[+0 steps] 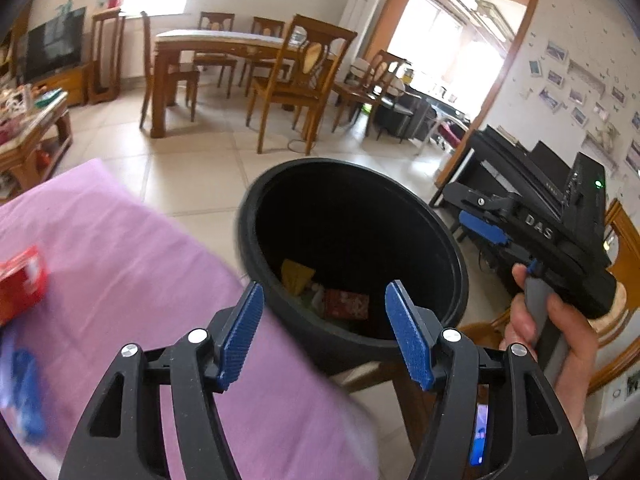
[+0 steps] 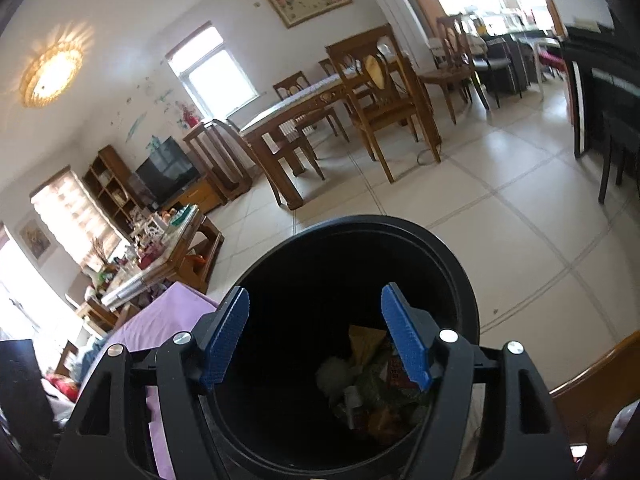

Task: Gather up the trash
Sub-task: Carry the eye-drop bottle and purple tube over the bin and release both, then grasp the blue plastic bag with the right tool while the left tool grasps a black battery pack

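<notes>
Left claw [image 1: 324, 332] wide open, blue pads apart, nothing between them, over the near rim of the black bin [image 1: 452, 256]. Right claw [image 2: 315, 334] also wide open and empty, aimed straight down into the bin [image 2: 460, 276].

Writing: only "DAS" readable, white letters on the body of the right claw [image 1: 484, 224], seen in the left view at 3 o'clock with the hand [image 1: 548, 332] on its grey handle. Red packet's print blurred, unreadable.

Trash [image 1: 320, 292] lies at the bin bottom: yellow wrapper [image 1: 296, 276], red patterned packet [image 1: 346, 304]. Right view shows more of it [image 2: 372, 384]: a white wad, greenish bits, orange scrap.

Left view only: red packet [image 1: 20, 280] at 9 o'clock and blurred blue item [image 1: 28, 392] at 8 o'clock, both on the purple-covered table [image 1: 160, 280]; black piano [image 1: 516, 168] at 2 o'clock.

Right view only: lit ceiling lamp [image 2: 52, 72] at 10 o'clock, cluttered coffee table [image 2: 160, 256] at 9 o'clock.

Both views: dining table [image 1: 216, 38] with chairs at 12 o'clock.
</notes>
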Motion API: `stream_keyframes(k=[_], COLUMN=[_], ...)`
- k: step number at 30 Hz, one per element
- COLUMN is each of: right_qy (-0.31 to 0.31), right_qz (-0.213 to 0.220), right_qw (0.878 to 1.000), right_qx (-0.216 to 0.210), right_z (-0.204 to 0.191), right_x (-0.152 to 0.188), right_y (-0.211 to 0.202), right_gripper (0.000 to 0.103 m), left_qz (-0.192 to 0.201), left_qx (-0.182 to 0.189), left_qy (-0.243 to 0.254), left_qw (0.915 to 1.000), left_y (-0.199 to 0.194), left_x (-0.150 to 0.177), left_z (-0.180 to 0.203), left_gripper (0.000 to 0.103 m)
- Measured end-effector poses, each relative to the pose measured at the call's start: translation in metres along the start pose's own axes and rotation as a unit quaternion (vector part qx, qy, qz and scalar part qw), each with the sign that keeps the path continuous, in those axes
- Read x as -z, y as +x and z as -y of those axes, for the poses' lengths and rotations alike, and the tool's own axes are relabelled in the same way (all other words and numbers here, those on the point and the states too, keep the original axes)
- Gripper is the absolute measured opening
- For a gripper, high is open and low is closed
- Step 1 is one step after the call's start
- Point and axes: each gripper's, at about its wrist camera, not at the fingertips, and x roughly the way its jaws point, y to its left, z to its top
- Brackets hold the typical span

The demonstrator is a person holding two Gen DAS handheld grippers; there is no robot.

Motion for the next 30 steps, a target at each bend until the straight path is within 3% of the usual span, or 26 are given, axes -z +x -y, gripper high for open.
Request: stream_keyframes(k=[5,10,13,17,20,23,26,30], right_qy=[-0.056,-0.137,-0.173,-0.229,-0.254,-0.287,-0.295,-0.301], right_qz=[-0.011,-0.051,-0.102,-0.169,-0.211,-0.242,-0.264,-0.268], right_qw=[0.998,0.987,0.974,0.945,0.927,0.911,0.904,0.9], right_qx=[-0.016,-0.06,-0.108,-0.16,-0.179,-0.167,-0.161,-0.163], right_z=[-0.045,-0.113,-0.155,-0.224,-0.263,-0.295,-0.306,-0.313], right_x=[0.011,0.039,0.068,0.116,0.145,0.172,0.184,0.185], right_y=[-0.004,0.001,0.013,0.036,0.054,0.075,0.093,0.1], right_gripper=[0.069,0.069,0.069,0.069,0.069,0.068,0.067,0.06], left_qz=[0.028,0.038,0.019,-0.021,-0.042,-0.062,-0.085,-0.083], left_qx=[-0.04,-0.099,-0.166,-0.202,-0.213,-0.211,-0.203,-0.173], left_qy=[-0.018,-0.025,-0.008,0.004,0.029,0.058,0.079,0.079], left_qw=[0.9986,0.9941,0.9859,0.9791,0.9757,0.9738,0.9724,0.9783], left_y=[-0.061,-0.12,-0.14,-0.147,-0.141,-0.131,-0.117,-0.109], left_x=[0.022,0.046,0.06,0.067,0.06,0.054,0.05,0.048], left_z=[-0.044,-0.117,-0.163,-0.22,-0.241,-0.252,-0.263,-0.263], left_gripper=[0.064,0.064,0.064,0.064,0.062,0.06,0.057,0.056])
